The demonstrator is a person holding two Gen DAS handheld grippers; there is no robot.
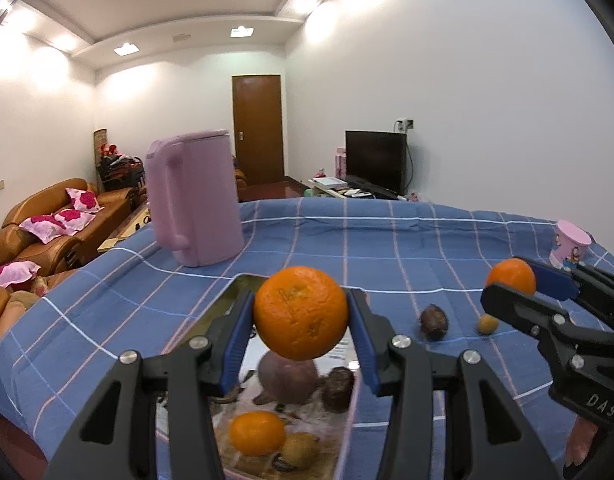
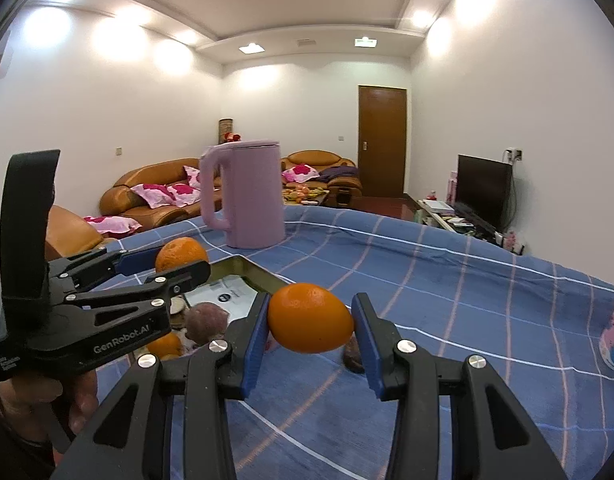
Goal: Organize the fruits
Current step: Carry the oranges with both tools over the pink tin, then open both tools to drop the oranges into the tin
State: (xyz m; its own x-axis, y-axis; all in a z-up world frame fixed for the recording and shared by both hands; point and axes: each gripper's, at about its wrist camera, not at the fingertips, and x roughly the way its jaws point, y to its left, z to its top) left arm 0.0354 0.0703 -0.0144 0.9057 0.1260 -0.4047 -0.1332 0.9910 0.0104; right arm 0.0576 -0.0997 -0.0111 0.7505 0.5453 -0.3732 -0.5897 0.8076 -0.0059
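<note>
We see the blue checked cloth [image 1: 387, 248], pink kettle [image 1: 191, 200] at 11 o'clock. Tray [image 1: 243, 284] w/ fruit sits below the left gripper [image 1: 301, 314], clamped on an orange [image 1: 301, 312]. Right gripper [image 2: 311, 320] at 3 grips a smaller orange [image 2: 310, 318] over the cloth.
</note>
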